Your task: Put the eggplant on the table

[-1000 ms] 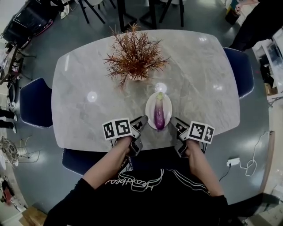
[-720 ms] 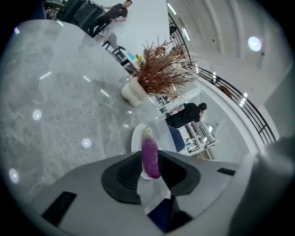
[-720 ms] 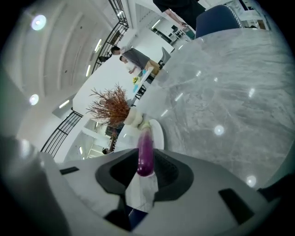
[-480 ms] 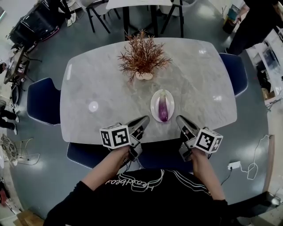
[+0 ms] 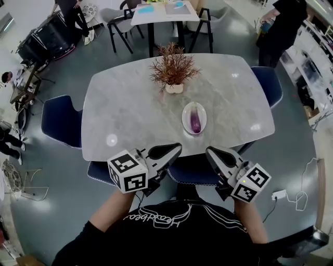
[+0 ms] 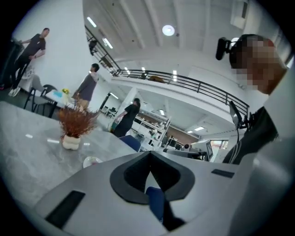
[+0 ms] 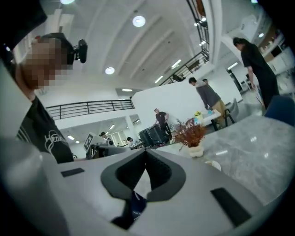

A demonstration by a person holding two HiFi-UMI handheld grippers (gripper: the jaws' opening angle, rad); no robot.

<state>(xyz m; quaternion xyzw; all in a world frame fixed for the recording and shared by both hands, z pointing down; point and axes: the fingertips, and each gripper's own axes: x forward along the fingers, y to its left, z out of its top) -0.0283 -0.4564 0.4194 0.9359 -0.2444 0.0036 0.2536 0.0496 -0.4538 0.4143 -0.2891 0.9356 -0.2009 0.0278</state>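
A purple eggplant (image 5: 195, 122) lies on a small white plate (image 5: 187, 115) on the grey marble table (image 5: 125, 114), right of centre. My left gripper (image 5: 178, 149) and right gripper (image 5: 208, 151) are held up near the camera, over the table's near edge, well short of the plate. Both are shut, with nothing between the jaws. In the left gripper view the jaws (image 6: 150, 154) meet, and the plate (image 6: 91, 161) shows low on the left. In the right gripper view the shut jaws (image 7: 145, 152) point across the table, the plate (image 7: 213, 164) just beyond them.
A dried reddish plant in a white pot (image 5: 173, 72) stands behind the plate. Blue chairs sit at the left (image 5: 61, 122), the right (image 5: 268, 83) and the near side (image 5: 192, 174). A person (image 5: 281, 23) stands at the back right, by another table (image 5: 158, 10).
Both grippers went from open beside the plate to shut, rising toward the camera and back from the table while rolling. The whole view lifted, so the table looks smaller.
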